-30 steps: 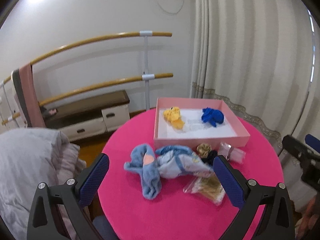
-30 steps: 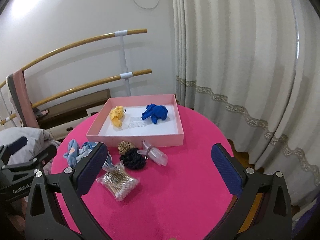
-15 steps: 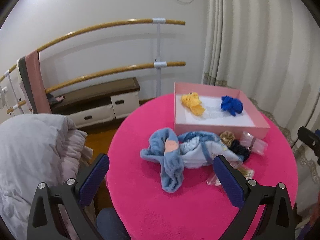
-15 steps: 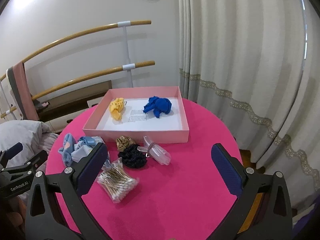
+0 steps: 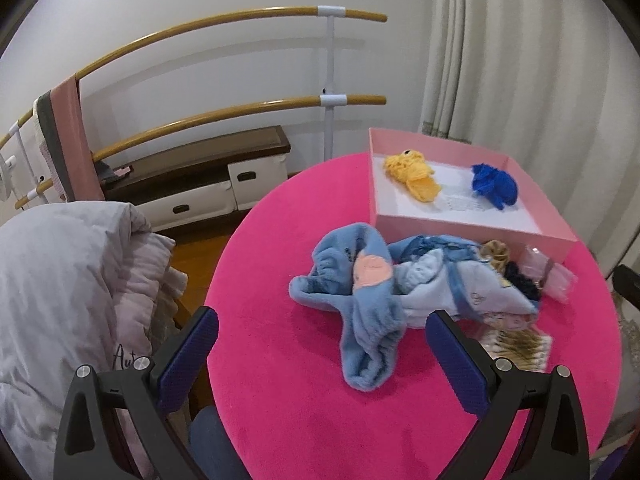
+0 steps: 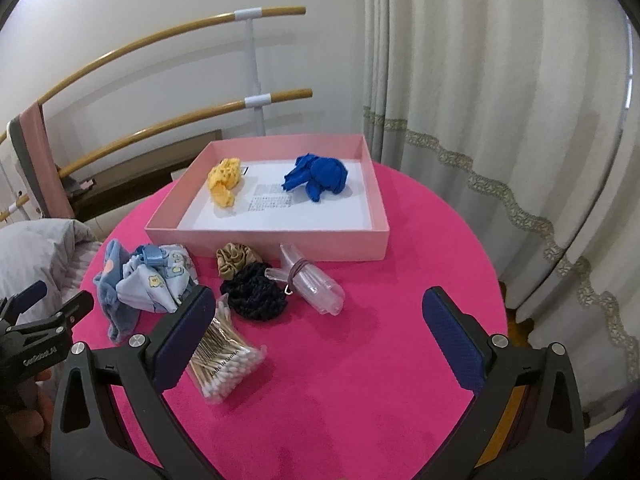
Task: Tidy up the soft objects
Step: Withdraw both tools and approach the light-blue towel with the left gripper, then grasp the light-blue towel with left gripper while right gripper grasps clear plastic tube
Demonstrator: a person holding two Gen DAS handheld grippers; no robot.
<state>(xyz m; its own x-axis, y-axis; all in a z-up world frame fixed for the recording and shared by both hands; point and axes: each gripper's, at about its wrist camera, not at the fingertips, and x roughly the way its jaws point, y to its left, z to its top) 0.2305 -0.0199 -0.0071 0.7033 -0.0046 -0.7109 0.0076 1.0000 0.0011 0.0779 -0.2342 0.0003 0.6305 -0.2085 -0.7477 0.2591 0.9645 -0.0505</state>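
The blue plush sock [image 5: 362,312] is seen lying between the wide-spread, empty left gripper [image 5: 322,354] fingers (nearer the right one).

My left wrist view looks down across the pink worktop [image 5: 280,360] from its left edge; my right view faces it from nearer the curtain. Both share the pink box [image 5: 460,224] [image 6: 280,236].
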